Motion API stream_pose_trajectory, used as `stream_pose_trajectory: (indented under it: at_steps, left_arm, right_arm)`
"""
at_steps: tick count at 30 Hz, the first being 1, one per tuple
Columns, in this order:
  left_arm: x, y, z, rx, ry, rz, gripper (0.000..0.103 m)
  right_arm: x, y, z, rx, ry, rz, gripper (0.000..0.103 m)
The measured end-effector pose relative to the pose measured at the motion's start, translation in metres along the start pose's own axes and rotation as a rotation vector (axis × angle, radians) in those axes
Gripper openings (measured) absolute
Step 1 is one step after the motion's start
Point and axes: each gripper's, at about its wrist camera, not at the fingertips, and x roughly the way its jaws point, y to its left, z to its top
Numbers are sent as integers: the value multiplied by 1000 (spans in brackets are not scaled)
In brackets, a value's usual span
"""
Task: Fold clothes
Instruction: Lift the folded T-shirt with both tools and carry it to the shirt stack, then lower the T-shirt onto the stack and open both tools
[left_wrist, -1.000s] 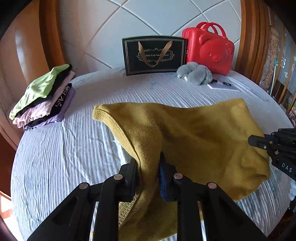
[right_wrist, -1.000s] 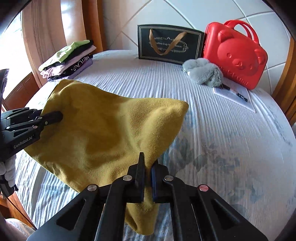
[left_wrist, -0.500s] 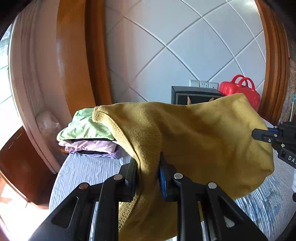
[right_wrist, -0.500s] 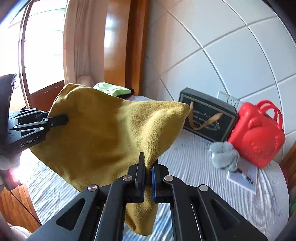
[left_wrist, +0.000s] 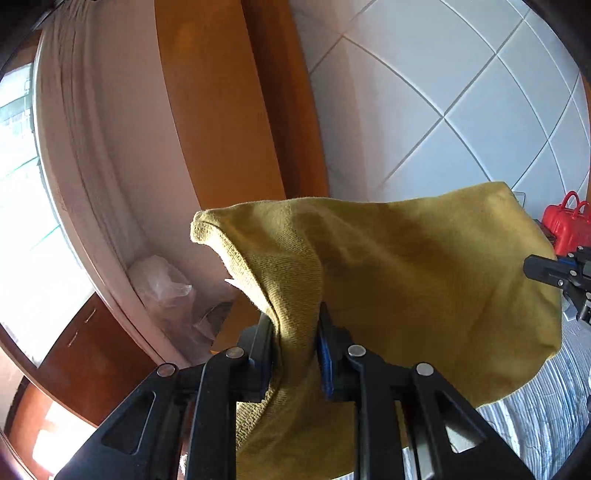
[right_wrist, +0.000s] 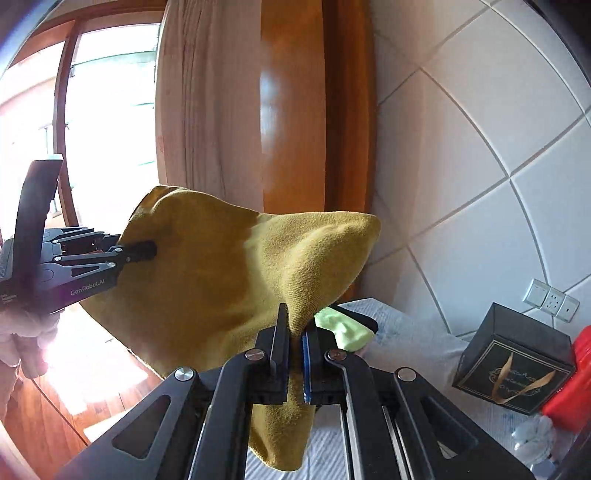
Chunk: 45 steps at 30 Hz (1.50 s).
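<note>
Both my left fingers (left_wrist: 295, 347) and right fingers (right_wrist: 293, 354) pinch thin bunches of the raised mustard garment (left_wrist: 406, 288), which could slip free if I tug them apart.

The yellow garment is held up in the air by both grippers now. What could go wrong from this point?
1. Each gripper pinches only a small bunch of the yellow garment: left gripper, right gripper. A tug apart might pull an edge free.
2. The cloth sags between the grips, so it may land wrinkled on the bed.
3. Swung low, its hanging end could brush the green folded clothes and disturb them.
</note>
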Motion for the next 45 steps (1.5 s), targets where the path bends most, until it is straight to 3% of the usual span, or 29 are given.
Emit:
stream_pose_trajectory:
  at_steps: [3,8,11,13,15,17,20,22,25,30,38,45]
  left_arm:
    - [59,11,12,14,52,-21,21]
    - [154,-4,-9,33,165,-32,22]
    - [210,-14,-24,45,235,-37,30]
    - [239,-17,-35,55,280,-1,41]
    - [249,-19,-44,42,291,13,55]
    - [244,-16,-50,21,266,8,64]
    - [213,-10,-54,-14,210,-13,68]
    - [184,-8,-57,-36,157,-35,78]
    - [145,-11,-62,-69,106,-89,78]
    - [105,-35,-71,-92,112,-169,78]
    - [87,-68,-86,-68,119,-193,78]
    - [83,-74,-98,-66,136,-163,78]
  right_arm:
    - [49,-12,3,78,35,-6,4]
    - [130,-39,-20,170,152,-58,5]
    - [174,-57,-44,218,255,-88,8]
    - [199,-64,-62,227,343,-130,24]
    - [210,-67,-76,222,371,-134,71]
    - [210,-66,-84,204,370,-149,84]
    - [197,-64,-84,182,337,-158,86]
    - [177,-53,-81,157,294,-163,89]
    - [144,-39,-80,124,236,-185,93]
    - [98,-19,-88,129,197,-224,93]
    - [64,-9,-107,147,191,-263,102]
    - [56,-3,-116,157,195,-287,102]
